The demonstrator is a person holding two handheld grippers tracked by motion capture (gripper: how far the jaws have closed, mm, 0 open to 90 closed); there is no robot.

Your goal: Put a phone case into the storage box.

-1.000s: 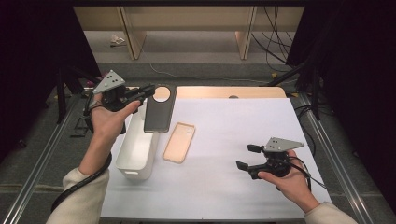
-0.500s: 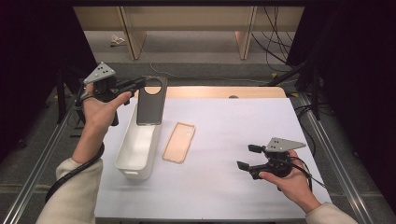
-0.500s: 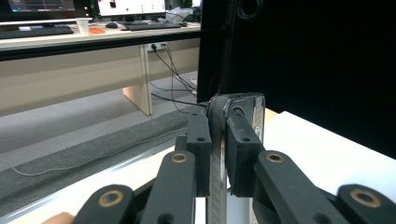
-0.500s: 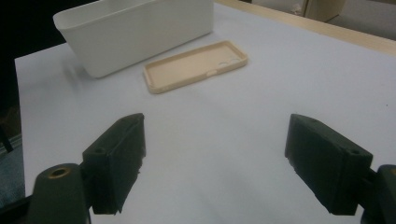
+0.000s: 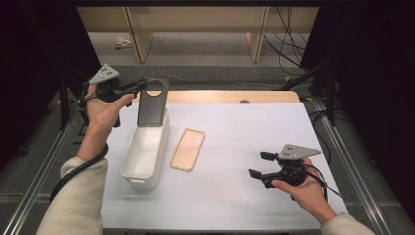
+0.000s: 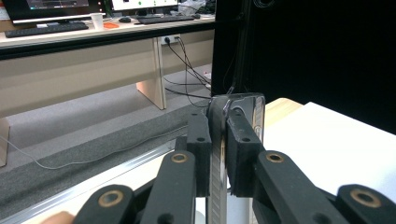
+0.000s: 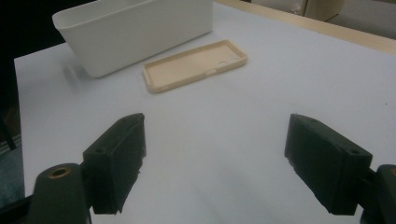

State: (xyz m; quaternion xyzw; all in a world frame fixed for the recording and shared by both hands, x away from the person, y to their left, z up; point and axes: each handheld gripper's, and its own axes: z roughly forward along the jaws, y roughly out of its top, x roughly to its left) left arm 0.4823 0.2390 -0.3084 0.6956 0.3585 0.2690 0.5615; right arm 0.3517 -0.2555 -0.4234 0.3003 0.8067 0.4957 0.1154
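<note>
Up at the far left of the table, we see the left gripper (image 5: 142, 88) clamped on the upper edge of a dark, smoky translucent phone case with a round camera hole (image 5: 152, 104). It hangs upright from the jaws, its lower end over the far end of the white oblong plastic bin (image 5: 145, 155). In the left gripper view the case (image 6: 219, 154) stands edge-on, pinched between both pads. Just beside the bin, a beige phone case (image 5: 187, 149) lies flat on the white table sheet (image 5: 244, 137). Well apart, near the right, we find the right gripper (image 5: 258, 165) low over the sheet, jaws wide apart, nothing between them.
</note>
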